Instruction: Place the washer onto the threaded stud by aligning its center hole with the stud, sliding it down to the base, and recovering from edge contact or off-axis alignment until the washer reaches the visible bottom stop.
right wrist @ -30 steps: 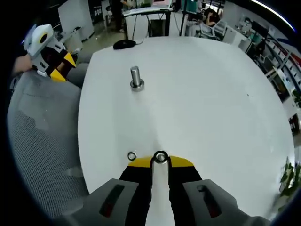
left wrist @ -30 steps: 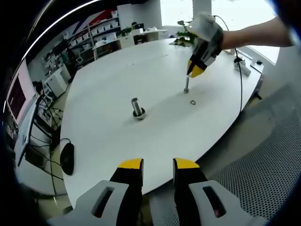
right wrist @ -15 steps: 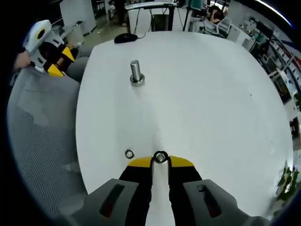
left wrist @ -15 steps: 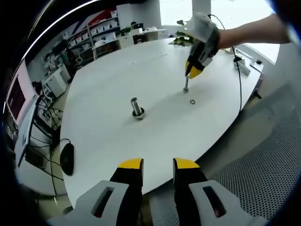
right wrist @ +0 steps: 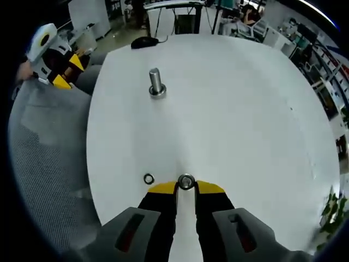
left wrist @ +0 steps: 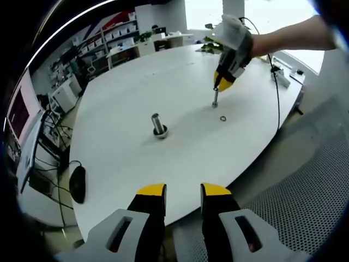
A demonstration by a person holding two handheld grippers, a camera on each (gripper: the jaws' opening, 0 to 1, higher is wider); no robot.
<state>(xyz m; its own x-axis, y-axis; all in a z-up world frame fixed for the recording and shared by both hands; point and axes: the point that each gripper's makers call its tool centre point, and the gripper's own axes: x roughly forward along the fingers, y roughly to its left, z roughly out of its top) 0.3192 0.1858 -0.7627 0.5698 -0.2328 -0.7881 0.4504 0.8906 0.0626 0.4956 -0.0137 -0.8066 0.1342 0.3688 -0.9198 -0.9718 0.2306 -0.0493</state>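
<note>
On the white table (left wrist: pixel 125 158) a small metal stud (left wrist: pixel 216 98) stands upright, and my right gripper (left wrist: pixel 224 83) is shut on its top. Looking down the right gripper (right wrist: pixel 186 188), the stud's round top (right wrist: pixel 186 182) sits pinched between the yellow tips. The washer (left wrist: pixel 223 118) lies flat on the table just beside that stud, a small ring (right wrist: pixel 148 178) left of the jaws. A thicker metal stud (left wrist: pixel 159 125) with a ring at its base stands mid-table (right wrist: pixel 156 83). My left gripper (left wrist: pixel 182 191) hovers open off the table's near edge, holding nothing (right wrist: pixel 54 60).
A black mouse (left wrist: pixel 78 183) lies near the table's left edge (right wrist: pixel 143 41). A grey mesh chair (left wrist: pixel 305 207) stands beside the table (right wrist: pixel 43 153). A black cable (left wrist: pixel 279 93) runs over the far right edge. Shelves and desks ring the room.
The right gripper, with the small stud in it, has shifted very slightly away from the left one. The washer and the thick stud have stayed put, as has the left gripper.
</note>
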